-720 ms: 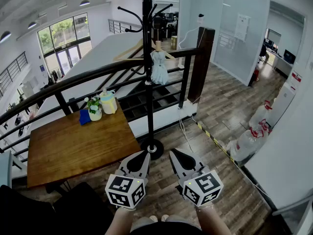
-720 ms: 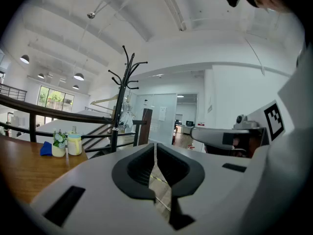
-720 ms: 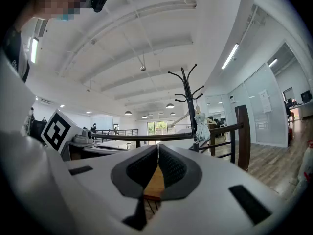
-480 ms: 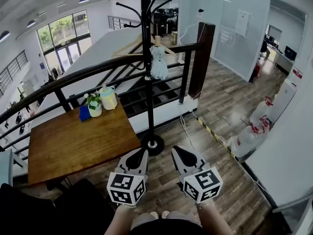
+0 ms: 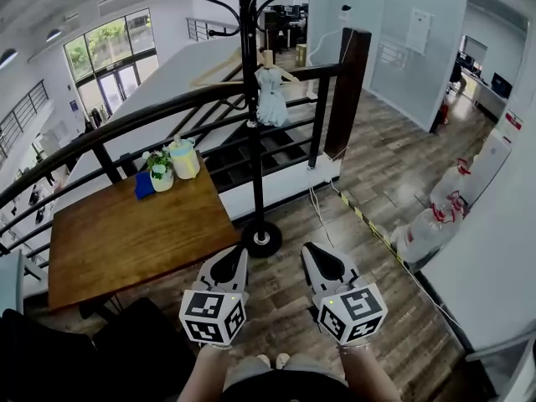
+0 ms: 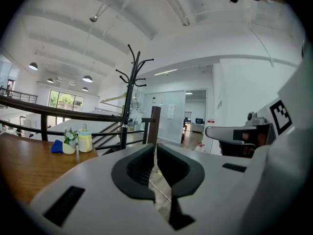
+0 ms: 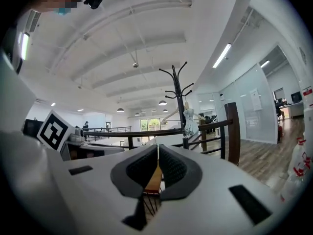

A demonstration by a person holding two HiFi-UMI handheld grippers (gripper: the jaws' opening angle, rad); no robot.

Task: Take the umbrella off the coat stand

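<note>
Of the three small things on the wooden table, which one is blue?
The cloth, leftmost of the three; the flower pot beside it is white and the bottle yellow.

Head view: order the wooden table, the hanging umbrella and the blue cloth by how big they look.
1. wooden table, clearly largest
2. umbrella
3. blue cloth, smallest
Depths differ, so this is apparent size only.

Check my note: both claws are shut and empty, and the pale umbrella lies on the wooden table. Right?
Not quite. The pale umbrella hangs on the coat stand, not on the wooden table, as the head view shows. The left claw and right claw are shut and empty.
</note>
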